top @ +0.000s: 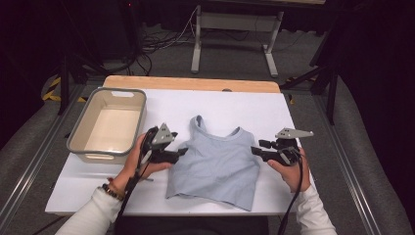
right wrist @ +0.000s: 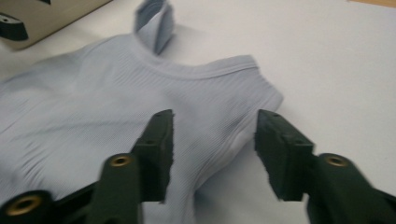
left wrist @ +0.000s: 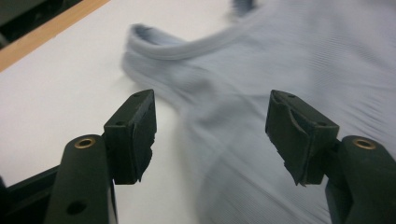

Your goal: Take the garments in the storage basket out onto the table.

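Observation:
A pale blue sleeveless top [top: 215, 164] lies flat on the white table [top: 254, 107], neckline toward the far side, one strap standing up. My left gripper [top: 182, 152] hovers at its left armhole edge, jaws open, nothing between them; the left gripper view has the top [left wrist: 289, 65] spread ahead of the gripper [left wrist: 210, 133]. My right gripper [top: 254, 151] sits at the top's right armhole edge, also open and empty. In the right gripper view the gripper [right wrist: 212, 149] straddles the armhole edge of the top [right wrist: 93, 116].
A beige plastic bin [top: 108, 125] with a grey rim stands at the table's left, and its corner [right wrist: 42, 18] appears in the right gripper view. A wooden strip [top: 191, 83] runs along the far edge. Bare white surface lies behind and right of the top.

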{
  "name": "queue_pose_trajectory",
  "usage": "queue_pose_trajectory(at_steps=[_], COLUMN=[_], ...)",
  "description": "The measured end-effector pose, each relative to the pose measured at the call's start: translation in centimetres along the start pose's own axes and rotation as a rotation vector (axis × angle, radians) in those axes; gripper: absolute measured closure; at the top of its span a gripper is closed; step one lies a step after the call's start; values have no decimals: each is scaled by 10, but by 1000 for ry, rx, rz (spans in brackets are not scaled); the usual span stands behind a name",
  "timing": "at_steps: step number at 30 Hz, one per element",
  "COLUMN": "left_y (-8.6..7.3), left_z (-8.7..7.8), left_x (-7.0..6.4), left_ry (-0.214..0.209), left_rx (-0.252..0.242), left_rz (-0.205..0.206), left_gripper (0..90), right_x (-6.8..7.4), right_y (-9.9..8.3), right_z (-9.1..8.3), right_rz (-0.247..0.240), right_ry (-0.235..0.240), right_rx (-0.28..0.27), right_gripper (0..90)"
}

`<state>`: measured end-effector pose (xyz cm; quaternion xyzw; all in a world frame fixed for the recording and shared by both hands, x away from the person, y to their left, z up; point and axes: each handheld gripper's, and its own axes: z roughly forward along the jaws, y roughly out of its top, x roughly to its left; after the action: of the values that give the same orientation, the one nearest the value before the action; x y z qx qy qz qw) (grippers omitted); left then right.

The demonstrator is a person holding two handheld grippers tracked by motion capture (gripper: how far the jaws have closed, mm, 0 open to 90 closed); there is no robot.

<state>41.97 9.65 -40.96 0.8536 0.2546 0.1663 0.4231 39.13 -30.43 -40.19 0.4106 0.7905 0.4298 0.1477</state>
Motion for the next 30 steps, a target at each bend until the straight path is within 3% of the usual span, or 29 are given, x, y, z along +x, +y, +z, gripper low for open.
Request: queue_pose_trajectory(at_steps=[3, 6, 8, 11, 13, 15, 18, 20, 22, 24, 26, 28, 30], left_y=[4, 4, 4, 4, 7, 7, 6, 5, 4, 2, 1, 3, 7], left_z=[22, 41, 56, 68, 76, 84, 91, 95, 97, 99, 101, 104, 108], left_x=[25, 43, 48, 52, 52, 53, 54, 56, 59, 62, 65, 67, 66], left_ry=[17, -37, -36, -94, -115, -164, -171, -167, -134, -145, -139, -149, -135], left_rx=[38, 54, 90, 87, 90, 96, 104, 110, 112, 114, 109, 105, 114], left_rz=[-79, -164, -176, -216, -224, -261, -263, -269, -274, -290, -289, -302, -284], left_gripper=[346, 320, 312, 284, 273, 251, 241, 230, 224, 203, 194, 193, 194], right_x=[-10, -21, -30, -40, -43, -45, -44, -42, -43, -47, -51, -52, -51], right_y=[6, 8, 8, 7, 7, 5, 4, 4, 5, 5, 3, 3, 5], right_z=[16, 37, 49, 64, 68, 74, 78, 79, 78, 76, 76, 78, 82], right_rz=[34, 63, 95, 135, 158, 176, 174, 158, 142, 135, 162, 156, 146], right_ry=[18, -1, -11, -2, 32, 48, 70, 58, 16, -40, -32, -33, -29], right_rx=[22, 64, 81, 113, 112, 126, 137, 140, 139, 131, 113, 106, 106], right_gripper=[426, 372, 348, 324, 332, 332, 359, 364, 342, 320, 293, 266, 270])
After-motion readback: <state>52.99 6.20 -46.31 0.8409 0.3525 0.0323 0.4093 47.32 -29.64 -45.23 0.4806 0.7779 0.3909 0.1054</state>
